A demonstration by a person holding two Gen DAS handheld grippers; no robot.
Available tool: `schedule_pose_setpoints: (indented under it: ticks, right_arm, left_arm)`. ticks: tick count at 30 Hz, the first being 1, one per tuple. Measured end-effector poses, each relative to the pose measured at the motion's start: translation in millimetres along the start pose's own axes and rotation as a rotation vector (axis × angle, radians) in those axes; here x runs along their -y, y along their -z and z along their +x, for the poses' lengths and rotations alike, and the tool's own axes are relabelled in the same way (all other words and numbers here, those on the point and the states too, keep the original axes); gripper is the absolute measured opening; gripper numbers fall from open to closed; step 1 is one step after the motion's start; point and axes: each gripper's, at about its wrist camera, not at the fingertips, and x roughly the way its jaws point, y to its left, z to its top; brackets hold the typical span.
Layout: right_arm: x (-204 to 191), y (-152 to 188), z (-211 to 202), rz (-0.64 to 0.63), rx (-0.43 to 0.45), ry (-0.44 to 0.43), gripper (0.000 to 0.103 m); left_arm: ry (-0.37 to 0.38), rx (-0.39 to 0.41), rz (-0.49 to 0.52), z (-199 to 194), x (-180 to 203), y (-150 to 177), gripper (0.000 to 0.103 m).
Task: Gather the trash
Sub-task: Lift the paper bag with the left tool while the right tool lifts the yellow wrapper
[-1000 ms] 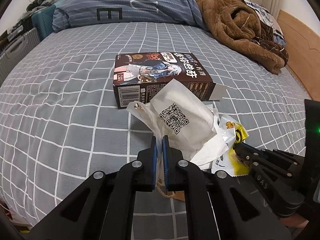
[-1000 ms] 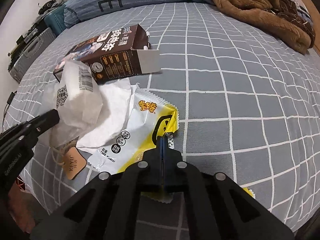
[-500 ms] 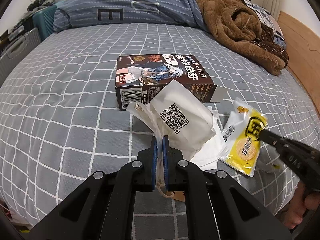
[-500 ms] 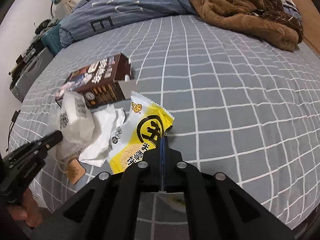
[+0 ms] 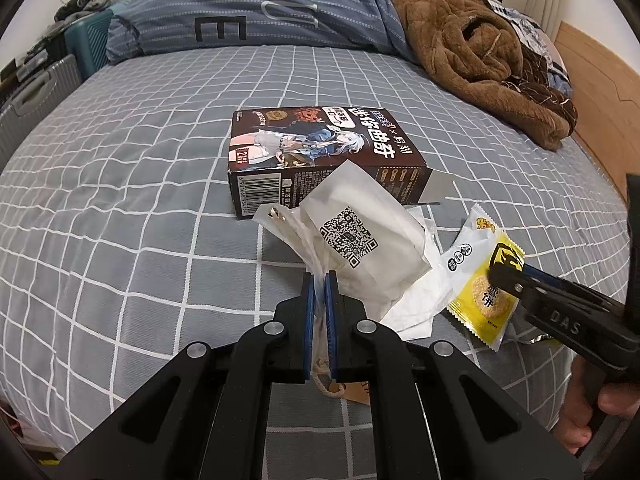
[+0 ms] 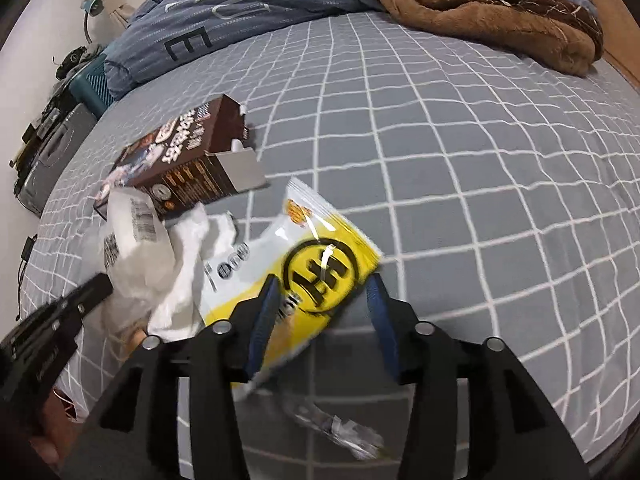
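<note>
My left gripper (image 5: 319, 280) is shut on the crumpled neck of a white paper bag (image 5: 360, 248) with a QR code, which rests on the grey checked bed. A brown cookie box (image 5: 320, 148) lies behind the bag, its end flap open. My right gripper (image 6: 324, 284) is opening. The yellow snack wrapper (image 6: 320, 264) hangs blurred between its spread blue pads and leans toward the left one. In the left wrist view the wrapper (image 5: 480, 292) sits at the right gripper's tip (image 5: 496, 268). A white tissue (image 6: 188, 272) lies between bag and wrapper.
A clear plastic scrap (image 6: 340, 428) lies on the sheet under my right gripper. A brown fleece blanket (image 5: 480, 60) and a blue duvet (image 5: 260, 12) fill the far end of the bed. Suitcases (image 5: 32, 96) stand at the left, a wooden headboard (image 5: 592, 92) at the right.
My right gripper lifted the yellow wrapper off the bed and carried it right, then its jaws spread apart. The left gripper and its bag have stayed put.
</note>
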Motion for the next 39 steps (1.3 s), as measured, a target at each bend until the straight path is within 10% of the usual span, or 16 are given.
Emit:
schedule_pose_setpoints:
  ticks: [16,27,39]
  right_arm:
    - [-30,-25,40,-0.007,-0.047,0.065,0.066]
    - [-21,-25,47,-0.019,-0.064,0.11,0.006]
    - [-1,-29,24,0.018,-0.02,0.034,0.001]
  left_arm:
    - [0.0,-0.004,-0.01,3,-3,-2,0.005]
    - [-0.001,-0.006,-0.021,3,-9,-3,0.005]
    - [-0.005,-0.001,-0.029,1,-13,-5,0.005]
